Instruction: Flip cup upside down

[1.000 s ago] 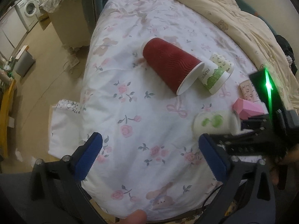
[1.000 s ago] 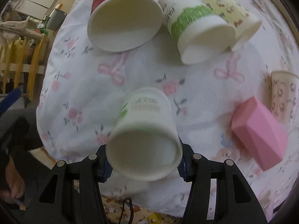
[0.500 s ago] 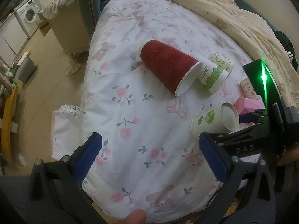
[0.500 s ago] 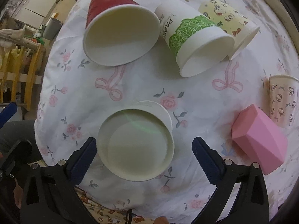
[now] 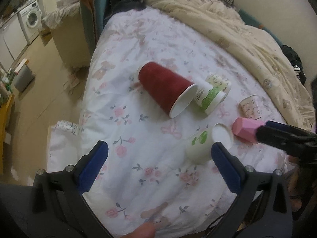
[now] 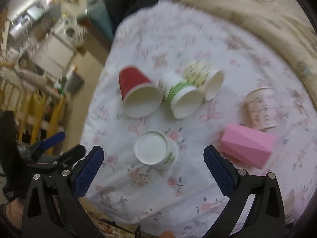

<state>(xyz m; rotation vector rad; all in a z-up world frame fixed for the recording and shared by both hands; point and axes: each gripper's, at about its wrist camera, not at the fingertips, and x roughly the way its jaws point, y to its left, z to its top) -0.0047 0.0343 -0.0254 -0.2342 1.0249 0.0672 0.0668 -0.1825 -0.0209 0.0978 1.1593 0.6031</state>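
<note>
Released since a second ago, the white cup with the green print (image 6: 156, 152) is now standing upside down on the bed sheet (image 6: 198, 188), base facing up, and the right gripper (image 6: 151, 166) is pulling back from it with its blue fingers (image 6: 89, 170) spread wide apart, holding nothing. Half a second ago those fingers were already apart around the cup; now the cup is sitting clear ahead of them, touching neither one.

Beyond the white cup, a red cup (image 6: 136, 95) is lying on its side with its mouth facing the camera, and just to the right of it a green-banded cup (image 6: 182, 99) and a yellow patterned cup (image 6: 206, 81) are lying side by side. To the right of the white cup, a pink box (image 6: 247, 144) is resting on the sheet, with a pale printed cup (image 6: 261, 109) just behind it.

In the left wrist view, the left gripper (image 5: 158, 168) is hovering over the sheet with its fingers (image 5: 93, 168) wide apart and empty, the white cup (image 5: 206, 144) sitting just beside its right finger.
</note>
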